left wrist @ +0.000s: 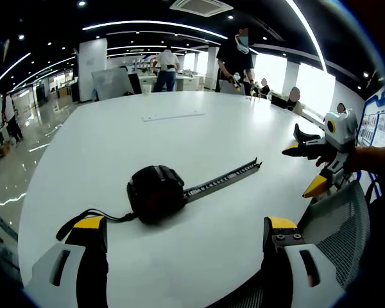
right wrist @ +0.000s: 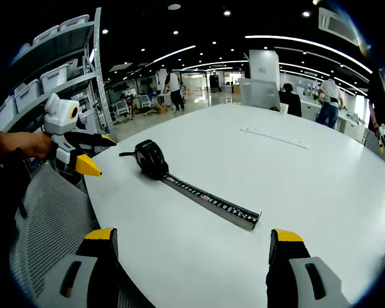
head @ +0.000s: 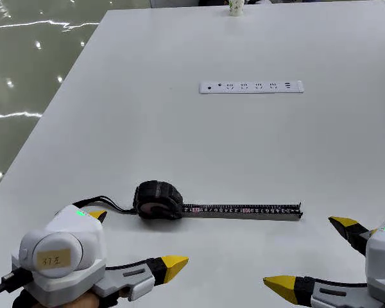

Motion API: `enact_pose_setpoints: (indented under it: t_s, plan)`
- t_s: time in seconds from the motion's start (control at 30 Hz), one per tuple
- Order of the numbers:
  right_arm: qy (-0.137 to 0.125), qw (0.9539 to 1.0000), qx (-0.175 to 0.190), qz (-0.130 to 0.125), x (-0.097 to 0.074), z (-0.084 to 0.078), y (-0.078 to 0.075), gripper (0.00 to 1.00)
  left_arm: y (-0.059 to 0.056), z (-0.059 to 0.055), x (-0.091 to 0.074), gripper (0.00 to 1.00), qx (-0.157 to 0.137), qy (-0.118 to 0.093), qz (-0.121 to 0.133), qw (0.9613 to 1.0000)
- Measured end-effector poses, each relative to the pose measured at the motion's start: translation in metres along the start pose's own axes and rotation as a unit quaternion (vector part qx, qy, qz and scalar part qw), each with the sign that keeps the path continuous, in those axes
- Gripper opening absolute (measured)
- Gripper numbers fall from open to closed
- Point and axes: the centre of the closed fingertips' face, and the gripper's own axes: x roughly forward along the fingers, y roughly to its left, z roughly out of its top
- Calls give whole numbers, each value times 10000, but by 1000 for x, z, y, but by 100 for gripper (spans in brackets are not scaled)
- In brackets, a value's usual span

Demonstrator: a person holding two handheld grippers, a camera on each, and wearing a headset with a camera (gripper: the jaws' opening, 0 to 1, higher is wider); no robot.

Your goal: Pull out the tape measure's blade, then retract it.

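A black tape measure (head: 158, 200) (left wrist: 155, 192) (right wrist: 150, 157) lies on the white table (head: 244, 147), its blade (head: 244, 210) (left wrist: 223, 178) (right wrist: 208, 199) drawn out to the right and resting flat. A black wrist strap (head: 102, 202) trails from its left side. My left gripper (head: 138, 247) (left wrist: 183, 240) hovers open near the table's front edge, just short of the tape's case. My right gripper (head: 311, 253) (right wrist: 189, 247) hangs open at the lower right, near the blade's tip. Neither holds anything.
A white power strip (head: 251, 86) lies farther back on the table. A small cup (head: 236, 6) stands at the far edge. The table's left edge drops to a glossy floor (head: 25, 77). People stand in the room beyond the table.
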Motion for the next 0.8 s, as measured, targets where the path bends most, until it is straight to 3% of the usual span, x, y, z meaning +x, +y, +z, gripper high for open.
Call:
enact_pose_setpoints:
  t_s: [0.27, 0.57, 0.8]
  plan:
    - [66, 9998, -119, 149, 0, 2, -1, 97, 1, 10, 4, 99, -186, 5, 60, 9998]
    - [103, 9992, -233, 309, 2, 1, -6, 95, 2, 9, 11, 99, -249, 32, 168, 9995]
    - [143, 9981, -371, 460, 4, 1, -12, 91, 1, 16, 22, 98, -265, -72, 250, 9993]
